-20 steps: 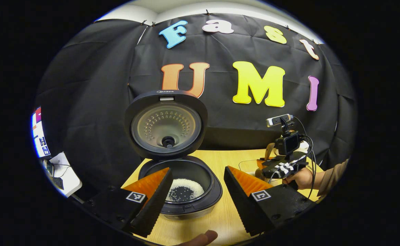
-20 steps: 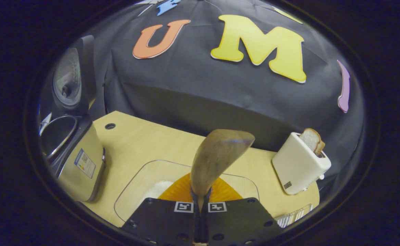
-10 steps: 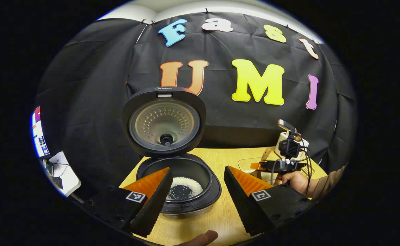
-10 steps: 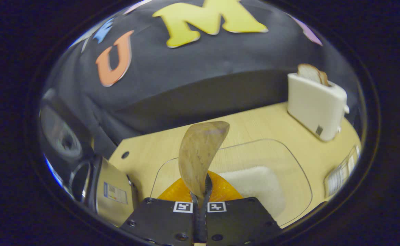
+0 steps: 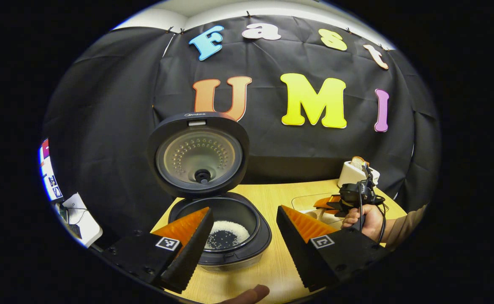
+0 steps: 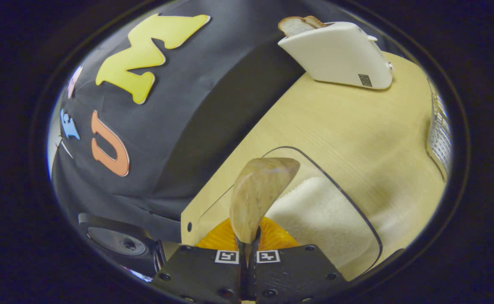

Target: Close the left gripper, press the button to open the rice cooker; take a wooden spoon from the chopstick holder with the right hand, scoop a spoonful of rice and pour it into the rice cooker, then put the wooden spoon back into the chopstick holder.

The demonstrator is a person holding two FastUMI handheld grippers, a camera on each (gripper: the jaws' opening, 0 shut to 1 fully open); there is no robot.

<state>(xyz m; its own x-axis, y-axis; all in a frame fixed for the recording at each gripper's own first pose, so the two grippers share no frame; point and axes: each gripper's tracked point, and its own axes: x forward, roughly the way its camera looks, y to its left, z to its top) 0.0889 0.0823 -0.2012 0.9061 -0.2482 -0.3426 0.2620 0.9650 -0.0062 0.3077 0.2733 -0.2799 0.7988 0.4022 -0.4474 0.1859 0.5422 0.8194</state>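
Cooker: lid up, pot [image 5: 226,219] open with some rice [image 5: 230,230] already on its bottom — the button step is done.
Left gripper [image 5: 245,245]: released, fingers wide apart, hovering in front of the cooker, touching nothing.
Right gripper [image 6: 247,257]: clenched on the wooden spoon [image 6: 259,194], both fingers pinching the handle, bowl sticking out ahead.
Change: over the last second the right gripper has rolled hard and dipped; the table now runs diagonally in its view, and the toaster [image 6: 335,52] has swung from lower right to the top.
Spoon: its bowl now sits over the clear tray [image 6: 356,219], just beside the white rice heap [image 6: 318,219].
Meaning: I judge this a second scoop beginning — the bowl looks empty so far.
Left to do: scoop, pour, return the spoon to the holder.
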